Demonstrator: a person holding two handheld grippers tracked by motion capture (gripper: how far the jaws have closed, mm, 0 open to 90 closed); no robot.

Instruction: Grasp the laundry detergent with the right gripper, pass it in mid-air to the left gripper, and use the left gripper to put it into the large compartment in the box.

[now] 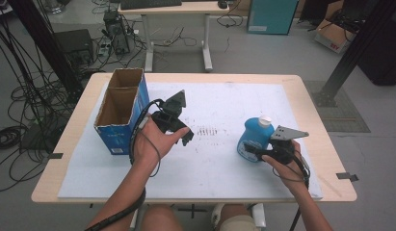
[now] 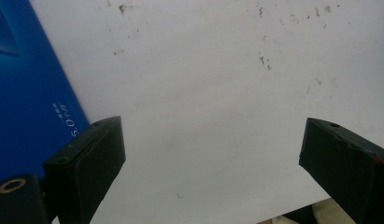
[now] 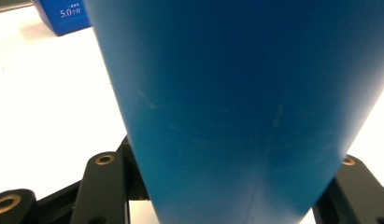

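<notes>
Right, bottle: blue bottle (image 1: 254,139) with a white cap, upright on the white mat (image 1: 219,159), well to the right of the box.
Right gripper: my right gripper (image 1: 257,150) is at the bottle's lower body, jaws closed around it; in the right gripper view the blue wall (image 3: 241,107) sits between my jaws, pressed close to the camera.
Left gripper: my left gripper (image 1: 185,136) hangs over bare mat just right of the box, between box and bottle, jaws spread wide with nothing between them; in the left gripper view the fingertips (image 2: 87,158) stand far apart.
Box: open blue carton (image 1: 119,113), upright at the mat's left edge; its blue side (image 2: 26,98) is just beside my left jaw.
Mat: scuff marks (image 1: 205,131) between box and bottle.
</notes>
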